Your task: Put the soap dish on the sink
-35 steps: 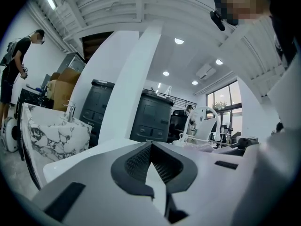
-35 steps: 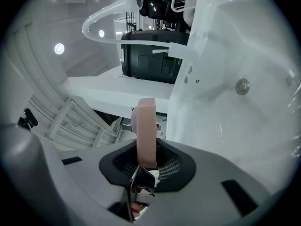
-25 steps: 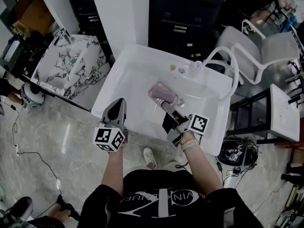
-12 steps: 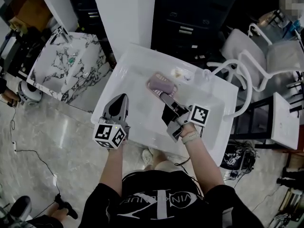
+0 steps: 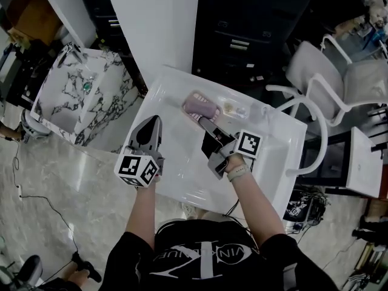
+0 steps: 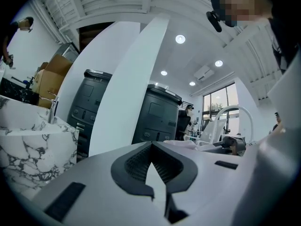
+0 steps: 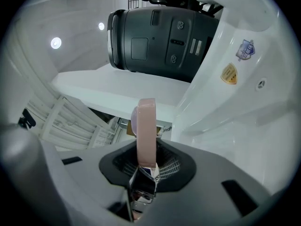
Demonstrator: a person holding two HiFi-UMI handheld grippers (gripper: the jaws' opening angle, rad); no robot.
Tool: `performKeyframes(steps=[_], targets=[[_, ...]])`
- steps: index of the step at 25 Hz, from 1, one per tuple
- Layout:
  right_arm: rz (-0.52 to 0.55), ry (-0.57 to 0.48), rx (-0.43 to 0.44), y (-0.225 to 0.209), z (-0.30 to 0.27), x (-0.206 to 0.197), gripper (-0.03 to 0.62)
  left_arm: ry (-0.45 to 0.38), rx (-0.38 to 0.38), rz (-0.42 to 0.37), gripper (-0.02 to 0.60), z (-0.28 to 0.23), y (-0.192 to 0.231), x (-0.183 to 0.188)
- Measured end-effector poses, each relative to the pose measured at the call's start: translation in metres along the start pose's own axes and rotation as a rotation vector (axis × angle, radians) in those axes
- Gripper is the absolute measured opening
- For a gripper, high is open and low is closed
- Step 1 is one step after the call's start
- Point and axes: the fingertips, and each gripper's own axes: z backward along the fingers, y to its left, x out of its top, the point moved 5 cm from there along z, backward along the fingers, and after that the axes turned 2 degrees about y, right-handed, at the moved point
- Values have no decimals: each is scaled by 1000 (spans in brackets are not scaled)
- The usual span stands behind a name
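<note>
**Soap dish held over the sink, not yet set down**

Left of the white sink (image 5: 176, 168), well apart from it, stands a marble basin (image 5: 73, 96). The left gripper (image 5: 151, 128) hovers over the sink's left rim, its tongs pinched together on nothing. Near the sink's far ledge, the right gripper (image 5: 205, 125) clamps the pink soap dish (image 5: 200, 107) by one edge. Lowering and release look to be what remains. The ledge seems narrow, with a dark cabinet (image 5: 254, 29) behind it. A white chair (image 5: 339, 80) stands close on the sink's right.

Pink soap dish (image 7: 146, 126) looks smooth, matt plastic; the white sink (image 5: 176, 165) gleams glossy; left of it, a veined marble-look basin (image 5: 73, 99); polished floor tiles (image 5: 60, 187) catch reflections.
</note>
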Motion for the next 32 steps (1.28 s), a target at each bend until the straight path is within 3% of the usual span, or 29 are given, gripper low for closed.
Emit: performKeyframes(steps=[12, 22, 29, 32], targets=[[-94, -5, 6, -21, -40, 21, 89, 50, -23, 7, 14, -43, 11, -17], [-120, 55, -13, -35, -83, 33, 89, 95, -16, 34, 14, -72, 23, -40], [-172, 78, -52, -62, -91, 24, 89, 199, -20, -25, 14, -90, 17, -67], [-196, 79, -68, -72, -91, 24, 89, 245, -13, -5, 14, -94, 18, -80]])
